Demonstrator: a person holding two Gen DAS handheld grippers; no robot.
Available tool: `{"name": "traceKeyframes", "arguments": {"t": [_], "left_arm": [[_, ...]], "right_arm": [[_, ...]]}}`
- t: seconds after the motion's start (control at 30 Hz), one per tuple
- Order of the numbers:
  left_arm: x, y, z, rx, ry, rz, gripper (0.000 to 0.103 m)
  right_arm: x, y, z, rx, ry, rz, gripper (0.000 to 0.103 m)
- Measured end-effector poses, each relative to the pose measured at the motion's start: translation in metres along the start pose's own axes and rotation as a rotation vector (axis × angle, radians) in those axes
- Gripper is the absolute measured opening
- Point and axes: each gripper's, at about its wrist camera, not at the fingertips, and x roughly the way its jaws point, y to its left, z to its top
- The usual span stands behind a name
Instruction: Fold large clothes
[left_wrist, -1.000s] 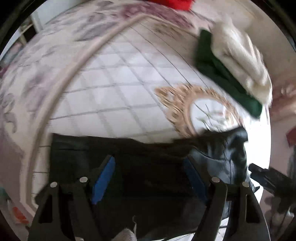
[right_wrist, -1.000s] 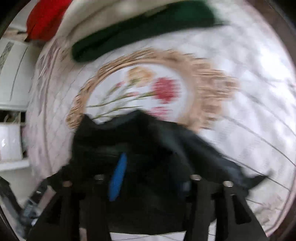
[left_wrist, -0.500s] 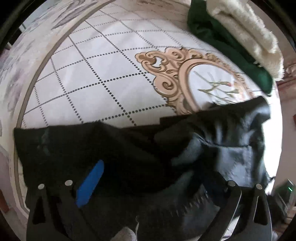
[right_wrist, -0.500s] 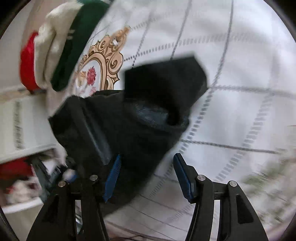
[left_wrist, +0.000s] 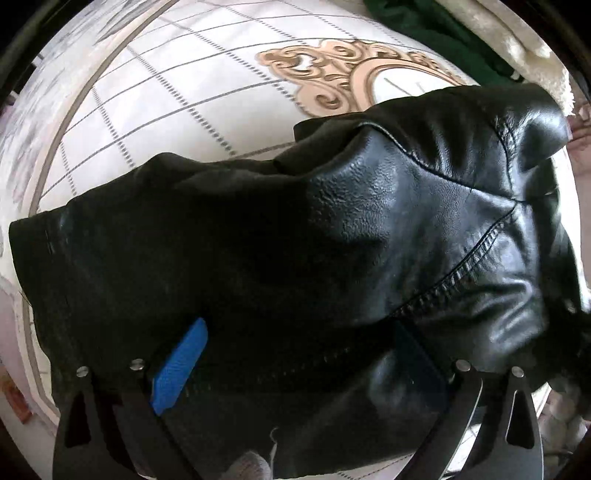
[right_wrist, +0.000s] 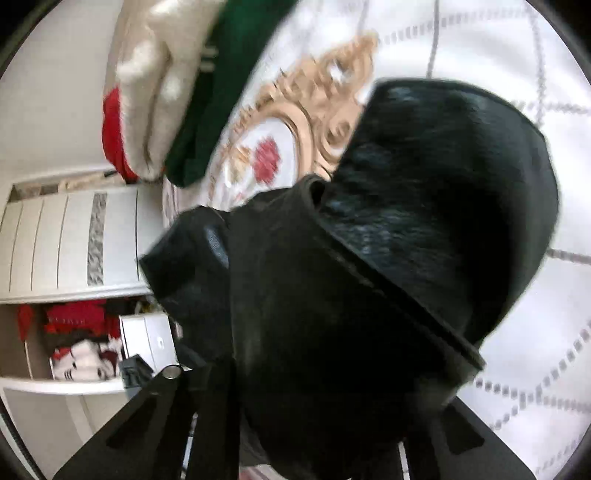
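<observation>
The black leather jacket (left_wrist: 369, 240) lies bunched between the left claw (left_wrist: 295, 369), whose fingers stand wide apart. It smothers the right claw (right_wrist: 314, 398); its opening cannot be told. Grainy, stitched, glossy hide.

R gripper (right_wrist: 317, 424) tips under jacket (right_wrist: 369, 277)

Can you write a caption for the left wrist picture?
Left gripper, fingers spread, over a black leather jacket on the patterned bedspread.

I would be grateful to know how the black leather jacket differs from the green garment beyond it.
The black leather jacket is glossy, grained and rumpled; the green garment looks matte and lies folded flat. The jacket sits alone near the grippers; the green garment lies under a cream one. Both rest on the patterned bedspread.
</observation>
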Motion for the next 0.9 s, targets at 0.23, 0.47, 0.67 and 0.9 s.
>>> {"name": "traceKeyframes", "arguments": {"t": [0.23,0.47,0.67,0.9], "left_arm": [[-0.003,-0.055,0.005,0.099,-0.007,-0.111,0.103],[0.009,-0.066,-0.005,0.110,-0.017,-0.112,0.103],[0.004,-0.058,-0.019,0.104,-0.034,-0.120,0.103],[0.003,-0.063,-0.018,0.101,-0.036,-0.127,0.103]], "right_arm": [[-0.083,0.025,-0.010,0.033,-0.159,-0.027,0.013],[-0.110,0.011,-0.003,0.004,-0.183,-0.178,0.012],[-0.117,0.034,-0.010,-0.066,-0.201,-0.208,0.012],[-0.121,0.062,-0.017,-0.101,-0.209,-0.213,0.012]]}}
